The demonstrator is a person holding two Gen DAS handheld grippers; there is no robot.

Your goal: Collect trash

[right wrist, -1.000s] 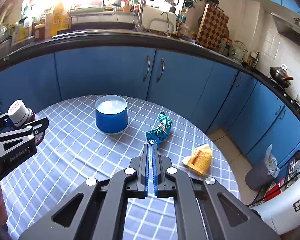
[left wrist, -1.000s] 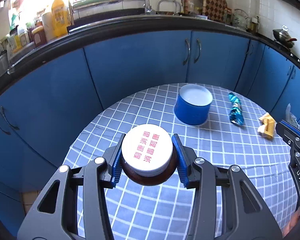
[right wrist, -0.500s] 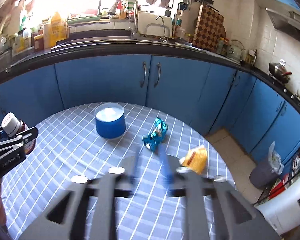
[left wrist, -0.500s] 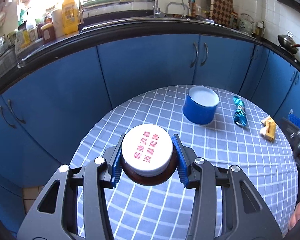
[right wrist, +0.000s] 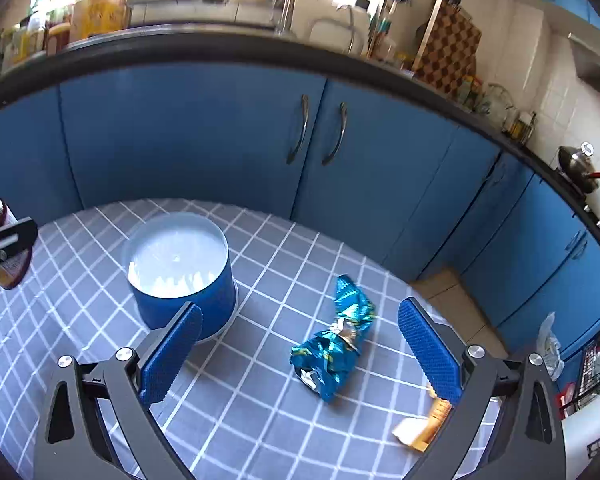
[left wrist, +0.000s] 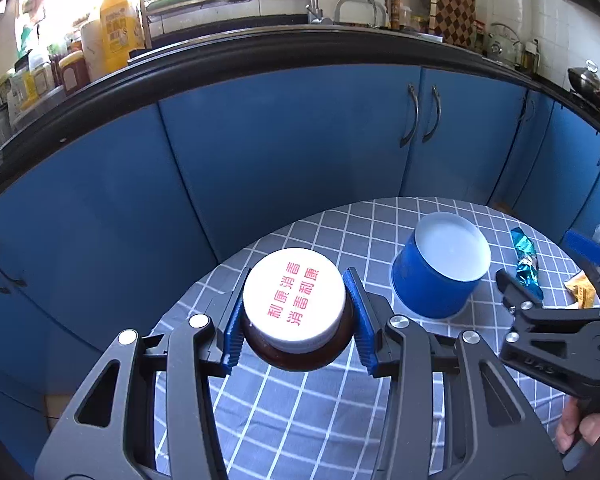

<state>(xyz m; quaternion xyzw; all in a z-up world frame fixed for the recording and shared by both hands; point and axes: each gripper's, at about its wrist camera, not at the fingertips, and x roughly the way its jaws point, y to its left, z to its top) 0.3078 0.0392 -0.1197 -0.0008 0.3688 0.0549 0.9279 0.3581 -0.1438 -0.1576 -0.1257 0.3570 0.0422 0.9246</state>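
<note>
My left gripper (left wrist: 294, 320) is shut on a brown bottle (left wrist: 294, 308) with a white cap printed in red, held above the left side of the round table. A blue bin (left wrist: 440, 270) with a white inside stands to its right, also in the right wrist view (right wrist: 182, 272). My right gripper (right wrist: 300, 354) is open wide, low over a crumpled teal wrapper (right wrist: 336, 352) that lies between its fingers. A yellow wrapper (right wrist: 424, 426) lies partly behind the right finger. Both wrappers show in the left wrist view, the teal one (left wrist: 526, 260) and the yellow one (left wrist: 580, 290).
The table has a blue-grey checked cloth (right wrist: 260, 400). Blue kitchen cabinets (right wrist: 320, 152) curve behind it under a dark counter with bottles and a sink. A rubbish bin with bags (right wrist: 556, 352) stands on the floor at the right.
My right gripper has opened from shut and moved forward and down over the teal wrapper. My left gripper keeps hold of the bottle and has shifted left, away from the bin.
</note>
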